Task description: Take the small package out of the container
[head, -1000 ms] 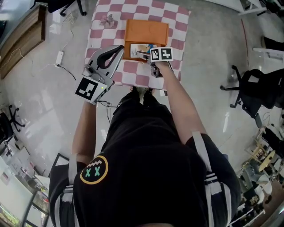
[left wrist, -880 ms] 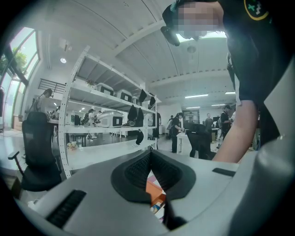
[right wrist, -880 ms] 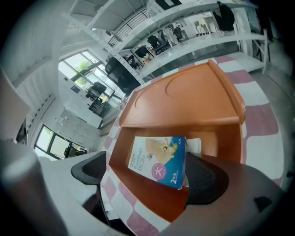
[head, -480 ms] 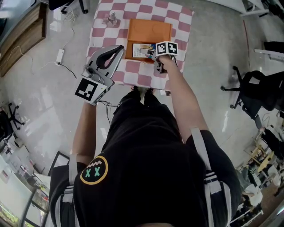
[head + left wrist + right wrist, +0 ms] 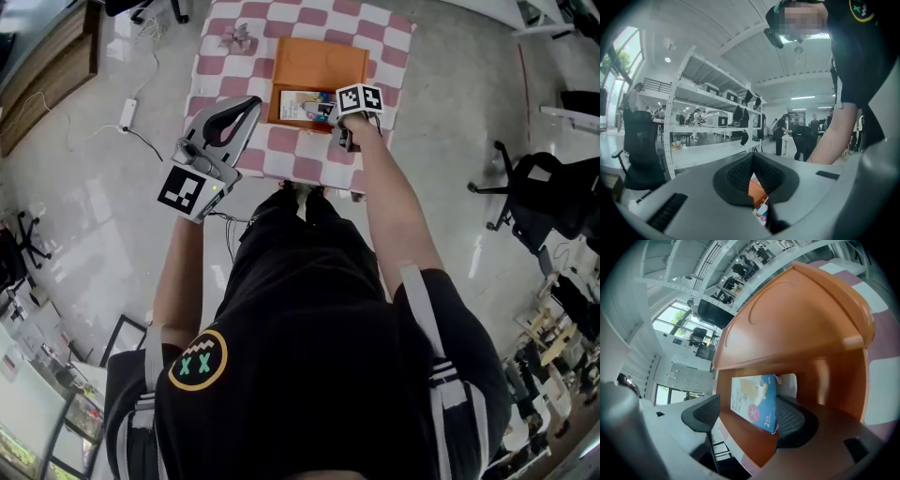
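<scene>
Closing in on the grasp is the step I judge to be in hand. My right hand-held gripper (image 5: 749,416) reaches down into the open orange container (image 5: 317,58), and its jaws have just been closing with the small package (image 5: 754,399) between them. They stand apart: 1 pad lies against the package's edge and the other has a gap to it, so nothing is clamped. The package, blue and white with print, sits inside the container just behind its near wall, with a white item (image 5: 791,383) just behind it. Whether it lies flat or leans I cannot tell. My left hand-held gripper (image 5: 752,158) is held off the near-left corner of the surface, jaws together on nothing.

The next move, as I see it, is to bring the 2 pads fully onto the package's opposite edges. Then I lift it up over the wall without dragging the white item along or tipping the container, which looks light.

The surface (image 5: 281,155) is a small table under a red-and-white checked cloth. The container is near its middle and a small crumpled thing (image 5: 232,39) lies well apart at the far-left corner. Around it are a glossy pale floor (image 5: 84,216), a cable (image 5: 131,131) lying to the left and a dark office chair (image 5: 548,187) to the right. White shelving (image 5: 693,93) shows in the left gripper view.
</scene>
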`<control>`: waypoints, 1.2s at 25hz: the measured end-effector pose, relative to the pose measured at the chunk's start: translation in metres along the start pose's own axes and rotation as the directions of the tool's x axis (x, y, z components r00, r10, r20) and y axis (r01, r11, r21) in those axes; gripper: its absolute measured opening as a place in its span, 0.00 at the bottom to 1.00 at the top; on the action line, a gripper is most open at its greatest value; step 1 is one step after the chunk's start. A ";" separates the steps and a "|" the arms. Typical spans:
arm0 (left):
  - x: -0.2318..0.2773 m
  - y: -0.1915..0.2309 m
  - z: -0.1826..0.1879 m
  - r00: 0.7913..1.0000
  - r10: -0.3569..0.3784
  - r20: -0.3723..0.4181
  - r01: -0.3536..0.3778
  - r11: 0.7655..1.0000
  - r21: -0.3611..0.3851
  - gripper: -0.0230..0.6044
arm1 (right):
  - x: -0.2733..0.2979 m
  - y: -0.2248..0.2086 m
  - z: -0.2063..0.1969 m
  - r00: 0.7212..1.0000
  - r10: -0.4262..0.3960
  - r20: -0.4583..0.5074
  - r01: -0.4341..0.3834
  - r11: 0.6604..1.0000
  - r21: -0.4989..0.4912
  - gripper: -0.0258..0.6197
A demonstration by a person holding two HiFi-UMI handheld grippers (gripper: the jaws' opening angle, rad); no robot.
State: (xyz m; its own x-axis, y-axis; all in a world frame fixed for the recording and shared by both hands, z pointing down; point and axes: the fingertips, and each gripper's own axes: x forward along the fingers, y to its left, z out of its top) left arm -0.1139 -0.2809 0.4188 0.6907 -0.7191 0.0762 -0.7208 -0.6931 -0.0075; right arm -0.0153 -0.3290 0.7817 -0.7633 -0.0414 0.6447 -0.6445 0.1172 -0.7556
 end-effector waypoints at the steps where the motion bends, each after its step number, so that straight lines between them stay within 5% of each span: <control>1: 0.001 0.000 0.001 1.000 0.004 -0.002 -0.004 1.000 -0.004 0.06 | 0.000 -0.001 0.000 1.000 0.004 -0.004 -0.004 1.000 0.000 0.63; 6: 0.002 0.000 0.002 0.999 0.019 -0.032 -0.020 1.000 -0.023 0.06 | 0.001 -0.003 -0.001 1.000 0.025 -0.010 -0.025 1.000 0.006 0.51; 13: 0.001 0.000 -0.007 0.999 0.015 -0.048 -0.015 1.000 0.008 0.06 | 0.003 -0.006 0.003 1.000 0.002 0.006 -0.002 1.000 -0.015 0.48; 16: 0.004 -0.002 -0.001 0.998 0.029 -0.053 -0.031 0.999 -0.038 0.06 | 0.006 -0.006 0.001 1.000 0.011 -0.003 -0.012 1.000 -0.017 0.46; 19: 0.008 -0.004 0.003 0.998 0.032 -0.057 -0.035 0.998 -0.056 0.06 | 0.006 -0.013 -0.001 1.000 -0.010 -0.020 0.009 0.999 -0.048 0.14; 30: 0.010 -0.013 0.001 0.998 0.020 -0.053 -0.021 0.999 -0.025 0.06 | -0.013 0.016 -0.003 0.991 0.131 0.011 -0.128 0.982 -0.139 0.07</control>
State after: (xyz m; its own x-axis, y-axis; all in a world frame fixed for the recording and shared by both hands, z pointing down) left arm -0.0971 -0.2788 0.4186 0.6722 -0.7290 0.1290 -0.7365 -0.6763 0.0159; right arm -0.0158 -0.3238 0.7613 -0.8415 -0.0362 0.5391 -0.5290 0.2582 -0.8084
